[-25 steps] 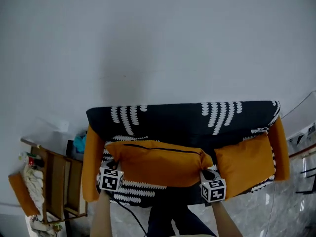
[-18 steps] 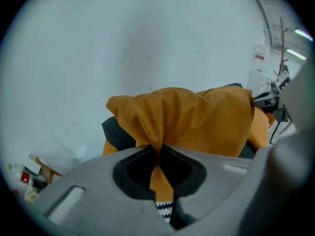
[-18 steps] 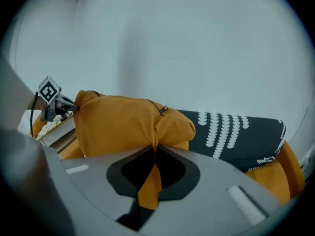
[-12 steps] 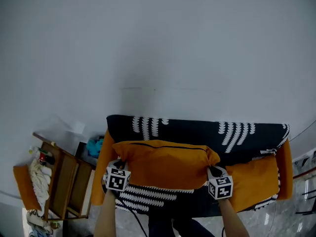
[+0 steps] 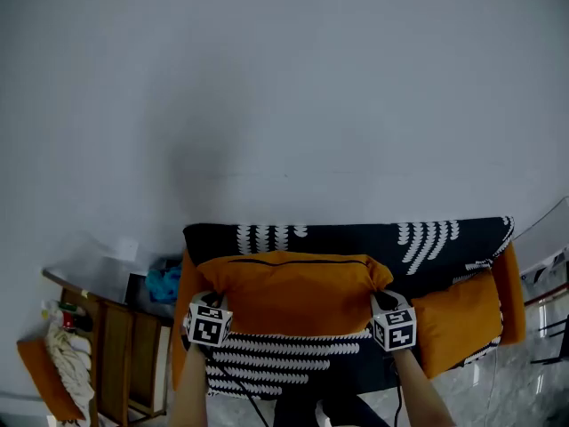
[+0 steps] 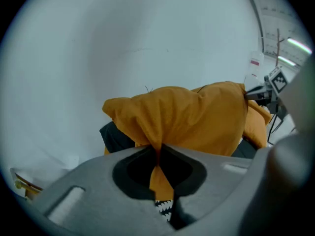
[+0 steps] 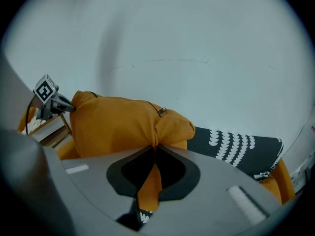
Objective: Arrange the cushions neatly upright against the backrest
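Dark sofa (image 5: 347, 238) with white pattern, orange arms; a small orange cushion (image 5: 458, 314) lies at its right end.

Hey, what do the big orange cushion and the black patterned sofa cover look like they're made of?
The orange cushion looks like soft matte fabric over loose filling: it creases at its pinched corners, and a zip runs along its top. The sofa cover seems matte printed cloth, black with white scallop rows; weave too small to tell.
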Tool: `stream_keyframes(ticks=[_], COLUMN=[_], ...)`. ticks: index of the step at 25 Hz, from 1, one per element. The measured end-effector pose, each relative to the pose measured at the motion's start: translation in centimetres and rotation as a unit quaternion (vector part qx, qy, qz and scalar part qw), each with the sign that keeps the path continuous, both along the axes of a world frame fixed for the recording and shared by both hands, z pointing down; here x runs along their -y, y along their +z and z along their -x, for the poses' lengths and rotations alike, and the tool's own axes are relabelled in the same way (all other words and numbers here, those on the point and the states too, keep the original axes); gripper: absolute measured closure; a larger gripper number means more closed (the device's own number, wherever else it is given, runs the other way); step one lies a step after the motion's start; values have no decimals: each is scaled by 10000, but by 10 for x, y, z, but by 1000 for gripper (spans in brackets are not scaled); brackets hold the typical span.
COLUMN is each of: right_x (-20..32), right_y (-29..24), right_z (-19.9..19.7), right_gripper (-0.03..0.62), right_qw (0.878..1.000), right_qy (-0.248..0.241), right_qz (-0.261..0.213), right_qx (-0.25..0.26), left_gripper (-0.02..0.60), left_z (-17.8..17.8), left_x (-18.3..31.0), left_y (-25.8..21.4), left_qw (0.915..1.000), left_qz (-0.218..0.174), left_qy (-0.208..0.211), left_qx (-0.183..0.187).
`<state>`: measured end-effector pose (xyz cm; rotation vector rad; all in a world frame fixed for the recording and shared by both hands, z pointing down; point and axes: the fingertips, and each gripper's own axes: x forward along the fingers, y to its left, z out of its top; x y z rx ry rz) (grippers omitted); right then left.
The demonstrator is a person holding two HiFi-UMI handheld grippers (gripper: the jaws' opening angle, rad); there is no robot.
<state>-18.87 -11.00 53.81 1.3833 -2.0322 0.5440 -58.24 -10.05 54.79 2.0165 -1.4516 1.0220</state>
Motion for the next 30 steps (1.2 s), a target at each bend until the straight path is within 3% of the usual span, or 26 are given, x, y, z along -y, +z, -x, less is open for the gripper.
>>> stream_keyframes(ticks=[14, 22, 26, 30], right_x=[57, 67, 69, 77], right_y=[36, 78, 93, 97], right_z=[50, 63, 69, 72], right_gripper=[560, 556, 557, 557], right_qw=[9989, 9955, 9948, 9957], right_qy=[-26, -128, -135, -17], right_qz=[227, 659, 752, 716], right_qx=[-411, -662, -671, -593], left_gripper=[551, 549, 548, 546], left_z=[52, 65, 74, 80], left_x=[59, 72, 61, 66], left_y=[47, 84, 101, 106], left_qw=[9998, 9988, 9974, 9977], left_qz=[192, 400, 712, 672], left_qy=[108, 296, 104, -109], left_qx=[-19, 1, 56, -79])
